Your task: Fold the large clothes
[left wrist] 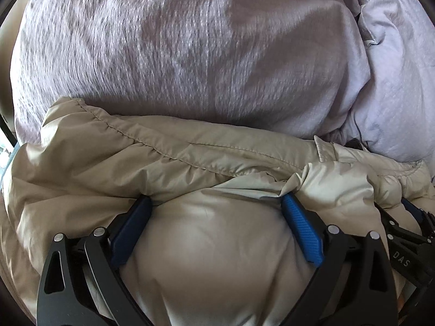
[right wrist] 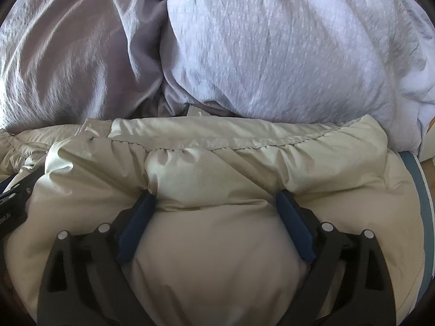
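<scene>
We work over a beige puffer jacket (left wrist: 114, 163), which lies bunched on a bed against lilac bedding (left wrist: 163, 54) that rises behind it in both wrist views. The left gripper (left wrist: 216, 203) points steeply down into the padding, its blue pads (left wrist: 301, 231) spread wide with a swell of quilted fabric bulging up between them; the tips sink into the crease below the stitched seam (left wrist: 152, 144). Whether the pads actually press on that bulge or merely straddle it we cannot tell, since the puffed cloth hides the contact. The right gripper (right wrist: 214, 203) sits in much the same pose on its own stretch of the jacket (right wrist: 339, 184), jaws near their widest, a mound of padding between the dark blue pads (right wrist: 136, 225). Here too the fabric fills the gap, though it looks loose rather than pinched. We judge the two tools are set side by side because the garment is broad and slippery: one alone would drag it askew. Each shows at the edge of the other's view, the right one (left wrist: 407, 244) low at the right of the left wrist view. The wide spread suits thick padding. The seamed edge runs across ahead of both tools, a likely fold line. The risk, as we read it, is air-filled fabric springing back once let go. A blue-grey band (right wrist: 418, 184) shows at the far right, perhaps the bed edge.
</scene>
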Demonstrator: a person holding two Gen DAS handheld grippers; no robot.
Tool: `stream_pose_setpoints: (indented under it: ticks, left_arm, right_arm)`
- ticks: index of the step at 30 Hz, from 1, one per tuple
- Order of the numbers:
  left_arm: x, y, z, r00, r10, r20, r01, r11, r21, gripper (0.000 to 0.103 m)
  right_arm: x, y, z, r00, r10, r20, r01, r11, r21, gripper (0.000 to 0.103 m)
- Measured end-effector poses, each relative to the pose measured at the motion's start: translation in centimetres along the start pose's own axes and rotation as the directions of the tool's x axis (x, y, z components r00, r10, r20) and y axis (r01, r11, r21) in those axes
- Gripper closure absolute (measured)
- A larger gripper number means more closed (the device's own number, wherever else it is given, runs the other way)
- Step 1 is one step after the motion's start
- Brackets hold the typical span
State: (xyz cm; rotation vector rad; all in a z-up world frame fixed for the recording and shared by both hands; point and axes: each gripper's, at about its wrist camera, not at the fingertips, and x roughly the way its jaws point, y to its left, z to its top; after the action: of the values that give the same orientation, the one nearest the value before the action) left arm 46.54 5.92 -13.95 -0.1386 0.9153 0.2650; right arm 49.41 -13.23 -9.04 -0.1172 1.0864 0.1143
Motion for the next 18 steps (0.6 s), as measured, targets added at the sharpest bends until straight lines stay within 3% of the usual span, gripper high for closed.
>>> stream_pose_setpoints:
  ticks: [11,18]
  left_arm:
    - [-4.9,4.3,-0.1,0.999,-0.035,-0.019,0.035,0.999,0.013,0.006]
    - [-10.1,9.8,-0.6,0.999,0.037,0.019,-0.037,0.999,-0.026,0.006]
  right_arm:
    - [-3.3,-3.9,0.7,0.997,0.06,-0.045,-0.057,0.996,0.069,0.012]
    - [-7.8,-9.5,-1.2,0.999,-0.029,-0.032,0.033,0.989,0.145,0.011]
